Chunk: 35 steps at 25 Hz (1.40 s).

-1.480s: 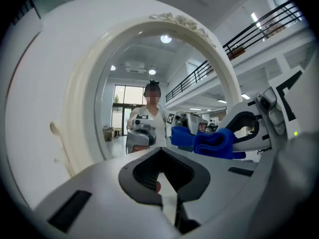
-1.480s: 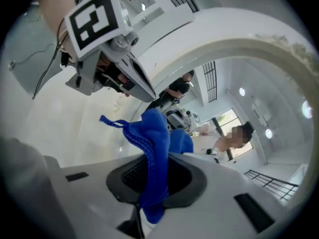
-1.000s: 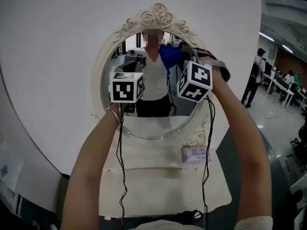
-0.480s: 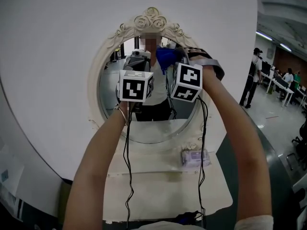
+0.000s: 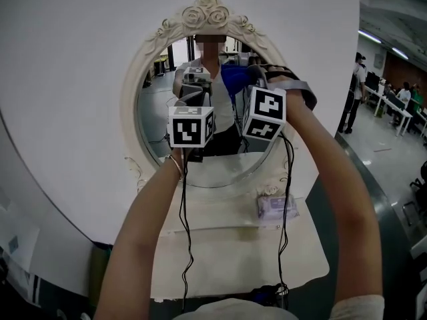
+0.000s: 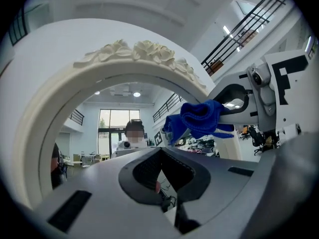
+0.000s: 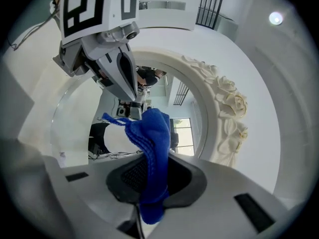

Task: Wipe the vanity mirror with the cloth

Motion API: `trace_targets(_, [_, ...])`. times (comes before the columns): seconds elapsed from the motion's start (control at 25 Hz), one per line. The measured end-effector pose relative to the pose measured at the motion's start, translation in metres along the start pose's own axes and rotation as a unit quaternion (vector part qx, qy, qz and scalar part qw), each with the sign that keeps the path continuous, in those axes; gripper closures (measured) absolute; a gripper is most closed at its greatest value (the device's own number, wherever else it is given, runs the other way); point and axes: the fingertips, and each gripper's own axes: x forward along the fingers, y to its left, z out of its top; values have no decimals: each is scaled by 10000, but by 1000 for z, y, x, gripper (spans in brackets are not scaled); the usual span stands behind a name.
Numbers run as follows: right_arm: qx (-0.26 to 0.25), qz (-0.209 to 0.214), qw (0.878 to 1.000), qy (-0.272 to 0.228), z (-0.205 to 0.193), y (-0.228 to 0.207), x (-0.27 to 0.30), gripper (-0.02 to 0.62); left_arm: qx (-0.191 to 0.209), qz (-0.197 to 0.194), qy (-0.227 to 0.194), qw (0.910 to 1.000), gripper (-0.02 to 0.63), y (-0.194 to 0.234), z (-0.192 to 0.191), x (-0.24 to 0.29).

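The oval vanity mirror [image 5: 157, 112] has a cream frame with carved roses [image 5: 208, 12] on top. My right gripper [image 7: 149, 183] is shut on a blue cloth [image 7: 152, 143], held up in front of the glass's upper right part [image 5: 235, 79]. I cannot tell whether the cloth touches the glass. My left gripper [image 6: 164, 183] is shut with nothing in it, and it sits lower and to the left, facing the glass. The left gripper view shows the cloth [image 6: 199, 118] and the right gripper's body [image 6: 259, 93]. Both marker cubes [image 5: 191, 127] [image 5: 267, 114] stand side by side.
The mirror stands on a white vanity top [image 5: 233, 245] against a white wall. A small pale packet [image 5: 277, 207] lies on the top at the mirror's lower right. Black cables hang from both grippers. People stand in an open hall at the far right [image 5: 352, 99].
My left gripper has shifted right, closer to the right one. The right gripper with the cloth has stayed at the upper right of the glass.
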Motion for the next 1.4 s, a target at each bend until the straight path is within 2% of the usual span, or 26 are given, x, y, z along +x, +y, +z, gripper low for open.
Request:
trace_targets(0.4, [337, 569, 9977, 167, -20, 93, -3, 529, -126, -68, 790, 9968, 601, -21, -107, -9])
trace_targets(0.56, [746, 857, 9932, 237, -25, 145, -6, 529, -166, -175, 1115, 9935, 601, -35, -151, -21])
trace_targets(0.8, [996, 1273, 9865, 253, -32, 217, -4, 529, -284, -279, 1521, 9876, 601, -55, -213, -28])
trace_targets(1.04, [1312, 1722, 9761, 163, -22, 279, -6, 529, -500, -287, 1936, 9794, 601, -66, -284, -51])
trace_targets(1.4, [1447, 2524, 9567, -22, 18, 367, -1, 529, -771, -109, 2385, 9680, 601, -58, -348, -74])
